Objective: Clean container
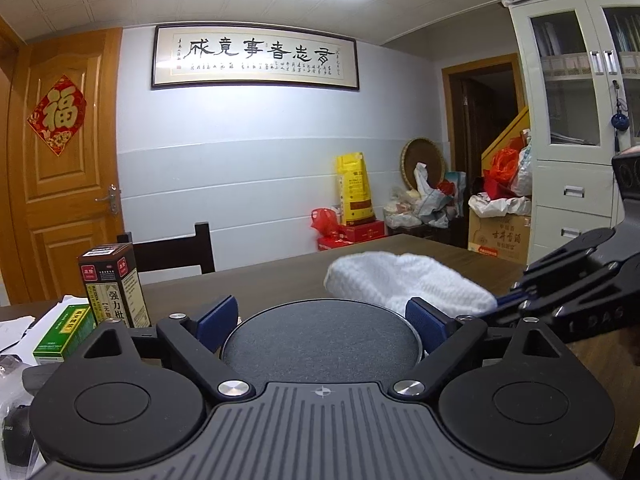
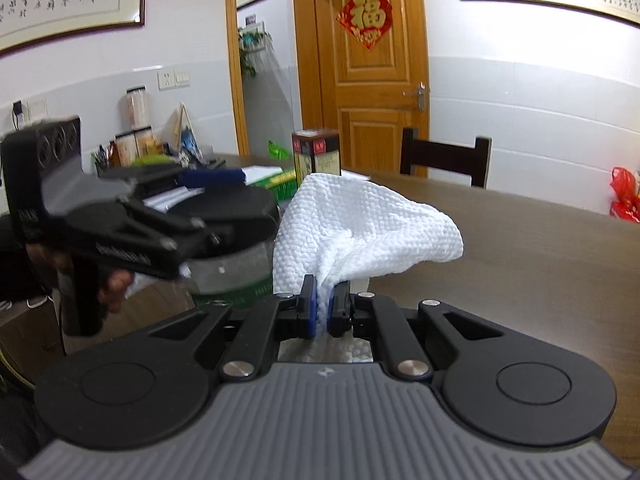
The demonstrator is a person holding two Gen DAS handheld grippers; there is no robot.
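— What have my left tongs (image 1: pixel 320 322) got?
— Their blue pads sit wide apart, clamped on either side of the round container (image 1: pixel 322 340), gripping it by its dark lid above the worktop (image 1: pixel 280 280).
— And my right tongs (image 2: pixel 323 309)?
— Pinched together on a white cloth (image 2: pixel 360 220), which bunches up just right of the container.

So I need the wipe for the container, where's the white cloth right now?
The white cloth is pinched in the right gripper, held above the brown table just right of the container that the left gripper holds.
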